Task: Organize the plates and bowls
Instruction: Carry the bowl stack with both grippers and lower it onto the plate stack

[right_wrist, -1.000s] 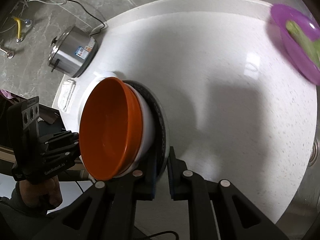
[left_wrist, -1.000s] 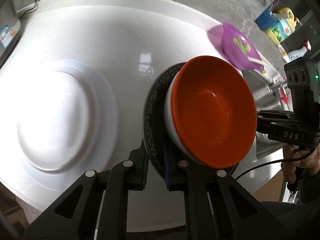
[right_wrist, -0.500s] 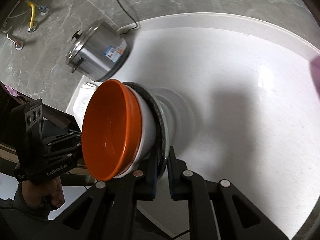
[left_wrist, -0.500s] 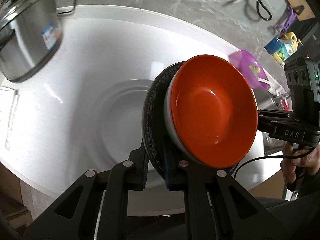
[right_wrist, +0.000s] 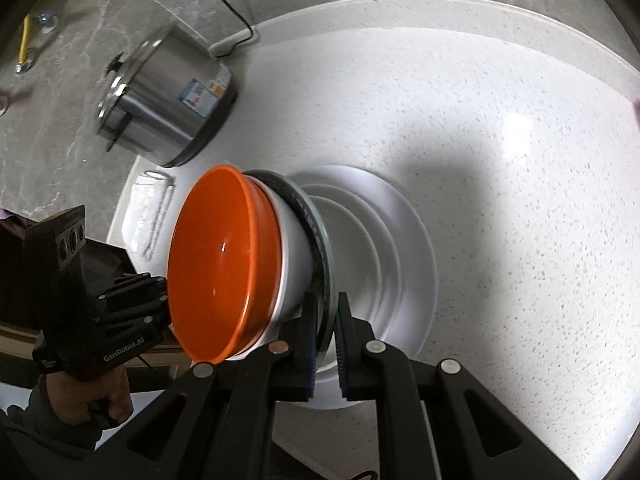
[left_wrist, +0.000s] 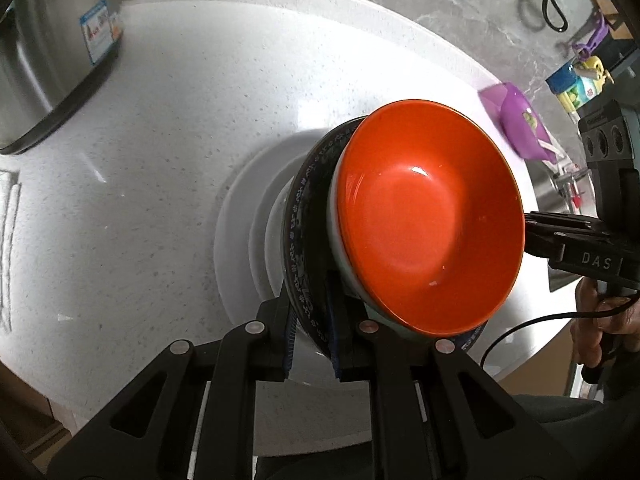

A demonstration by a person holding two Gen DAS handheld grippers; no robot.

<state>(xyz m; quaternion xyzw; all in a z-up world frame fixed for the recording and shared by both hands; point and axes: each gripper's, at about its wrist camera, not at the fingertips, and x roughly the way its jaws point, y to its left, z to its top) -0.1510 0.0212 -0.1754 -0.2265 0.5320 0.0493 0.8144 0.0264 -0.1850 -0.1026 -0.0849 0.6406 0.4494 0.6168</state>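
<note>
An orange bowl (left_wrist: 432,216) sits nested in a white bowl (left_wrist: 340,276) on a dark blue patterned plate (left_wrist: 298,240). My left gripper (left_wrist: 312,336) is shut on one edge of that plate. My right gripper (right_wrist: 326,344) is shut on the opposite edge, with the orange bowl (right_wrist: 224,260) and dark plate (right_wrist: 320,232) in its view. The stack hangs just above a large white plate (left_wrist: 236,216) lying on the white counter, also seen in the right wrist view (right_wrist: 412,248).
A steel pot (right_wrist: 164,100) stands at the counter's far left, also in the left wrist view (left_wrist: 52,48). A purple bowl (left_wrist: 520,124) sits near the sink at the right. A white cloth (right_wrist: 154,208) lies by the pot.
Both grippers have carried the stack left across the counter, from beside the purple bowl to over the large white plate. The pot has come into view.
</note>
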